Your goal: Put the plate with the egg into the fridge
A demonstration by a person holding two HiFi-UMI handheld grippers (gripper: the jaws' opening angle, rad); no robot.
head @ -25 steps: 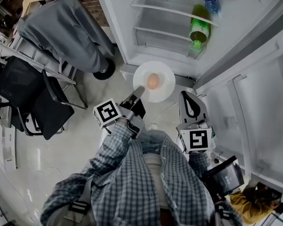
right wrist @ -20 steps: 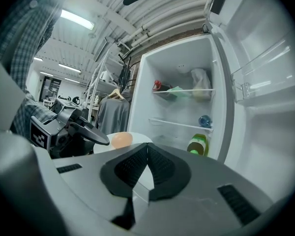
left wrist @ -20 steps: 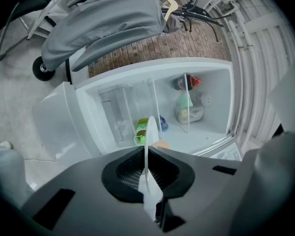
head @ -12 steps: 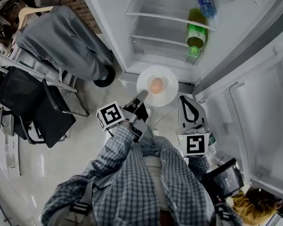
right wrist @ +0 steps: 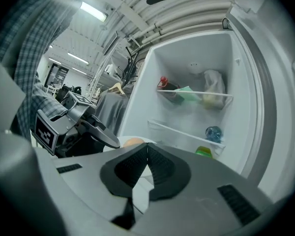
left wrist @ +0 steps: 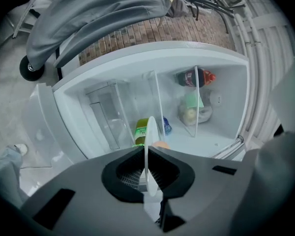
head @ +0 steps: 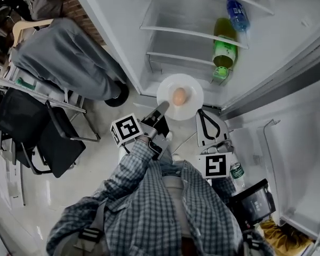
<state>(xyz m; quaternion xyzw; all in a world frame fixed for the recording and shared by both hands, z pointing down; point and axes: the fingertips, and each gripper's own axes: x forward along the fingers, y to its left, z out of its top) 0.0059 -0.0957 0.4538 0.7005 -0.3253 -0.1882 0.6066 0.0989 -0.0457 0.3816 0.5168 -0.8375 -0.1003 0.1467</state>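
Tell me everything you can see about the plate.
The plate is round, white, plain, and looks like ceramic or plastic. It is held roughly level in the air before the open fridge, not yet on a shelf. The left gripper is shut on its near rim; one brown egg rests at its middle.

The plate (head: 195, 92) looks like glossy white ceramic, and the egg (head: 178, 96) has a smooth matt shell. The fridge (head: 277, 41) inside is smooth white plastic with clear shelves (head: 181, 32). The shirt (head: 149, 207) is checked cloth; the floor (head: 32, 212) is smooth and glossy.
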